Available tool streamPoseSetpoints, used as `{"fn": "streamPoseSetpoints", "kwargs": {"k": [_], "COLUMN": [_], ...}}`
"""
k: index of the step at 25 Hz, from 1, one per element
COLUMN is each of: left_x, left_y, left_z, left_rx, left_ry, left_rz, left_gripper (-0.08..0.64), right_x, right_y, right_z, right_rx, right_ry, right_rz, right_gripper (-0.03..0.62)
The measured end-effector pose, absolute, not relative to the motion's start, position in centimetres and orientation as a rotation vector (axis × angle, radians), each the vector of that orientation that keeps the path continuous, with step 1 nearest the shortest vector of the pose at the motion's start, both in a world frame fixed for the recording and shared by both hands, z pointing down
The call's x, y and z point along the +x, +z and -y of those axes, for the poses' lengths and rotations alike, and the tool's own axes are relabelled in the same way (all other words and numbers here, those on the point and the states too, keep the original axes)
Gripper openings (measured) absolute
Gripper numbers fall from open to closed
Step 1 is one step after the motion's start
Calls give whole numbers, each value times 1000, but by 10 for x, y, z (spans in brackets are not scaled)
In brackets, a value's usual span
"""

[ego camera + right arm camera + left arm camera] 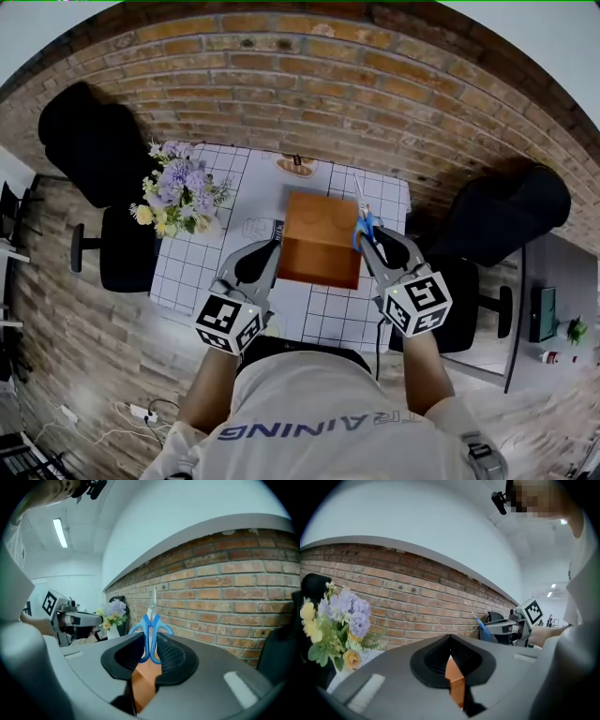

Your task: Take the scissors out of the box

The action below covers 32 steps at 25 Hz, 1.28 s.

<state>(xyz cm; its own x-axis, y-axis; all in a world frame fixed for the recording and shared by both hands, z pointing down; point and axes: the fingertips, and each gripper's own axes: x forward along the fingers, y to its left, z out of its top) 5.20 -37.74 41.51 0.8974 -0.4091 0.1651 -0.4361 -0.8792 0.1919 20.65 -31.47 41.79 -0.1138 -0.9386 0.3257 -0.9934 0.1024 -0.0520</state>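
Observation:
An orange-brown box [319,239] sits over the grid-cloth table [234,178]. My left gripper [275,249] is at the box's left edge. In the left gripper view the box's orange wall [454,681] stands between the jaws, and the left gripper [452,667] is shut on it. My right gripper [366,234] is by the box's right edge, shut on the scissors [363,223]. In the right gripper view the scissors [150,634] show blue handles pinched between the jaws, blades pointing up, and the box is seen below the right gripper [149,651].
A vase of purple and yellow flowers [178,197] stands at the table's left. A small picture card [296,166] lies at the far edge. Black chairs [94,141] [506,216] flank the table. A brick wall [309,66] runs behind.

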Motion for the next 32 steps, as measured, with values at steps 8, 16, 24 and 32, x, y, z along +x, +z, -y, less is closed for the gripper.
{"fn": "streamPoseSetpoints", "kwargs": {"k": [8, 16, 24, 32], "left_x": [60, 66, 69, 67], "left_y": [363, 360, 366, 368], "left_z": [368, 357, 351, 355], "left_rx": [2925, 2926, 2917, 2888], "left_ry": [50, 42, 58, 58], "left_rz": [688, 641, 616, 620], "left_gripper": [2, 2, 2, 2], "right_x": [229, 244, 240, 237], "right_y": [355, 349, 356, 359], "right_z": [280, 259, 258, 260], "right_rx": [2187, 2286, 2278, 2270], "right_ry": [163, 149, 183, 191], "right_rz": [2133, 2092, 2099, 2103], "right_gripper": [101, 102, 102, 103]}}
